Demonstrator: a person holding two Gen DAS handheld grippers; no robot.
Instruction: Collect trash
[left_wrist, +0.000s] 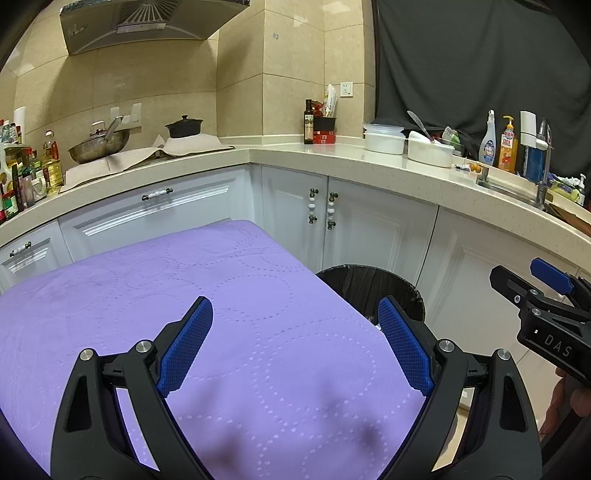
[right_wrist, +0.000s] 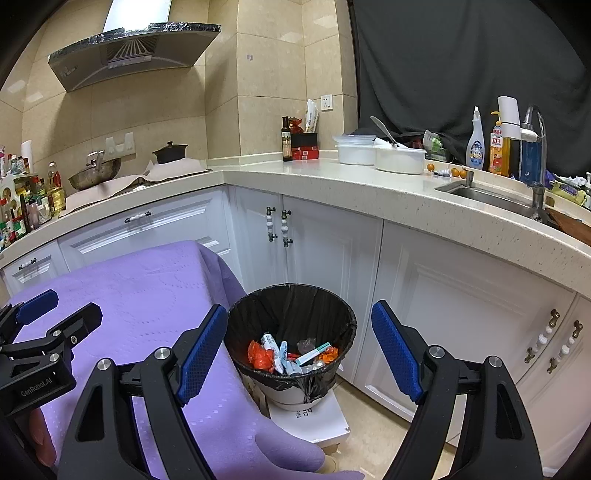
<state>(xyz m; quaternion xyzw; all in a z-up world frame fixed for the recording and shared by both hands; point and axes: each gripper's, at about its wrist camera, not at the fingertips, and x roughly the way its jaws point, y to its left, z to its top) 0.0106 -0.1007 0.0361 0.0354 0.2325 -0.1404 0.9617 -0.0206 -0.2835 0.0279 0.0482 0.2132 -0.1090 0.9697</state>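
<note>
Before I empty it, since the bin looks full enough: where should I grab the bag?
Grip the black bag where its loose edge hangs over the bin's near rim, coming from above and in front. That bunched flap stands off the wall, so fingers can likely close on it.

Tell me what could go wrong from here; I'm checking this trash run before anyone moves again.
1. The black-lined round bin stands on a white box beside the table; a knock from the open right tool might tip it and spill the wrappers.
2. The purple quilted tablecloth hangs over the table edge; the open left tool above it could snag and drag it.
3. The two tools are close together and may collide.
</note>
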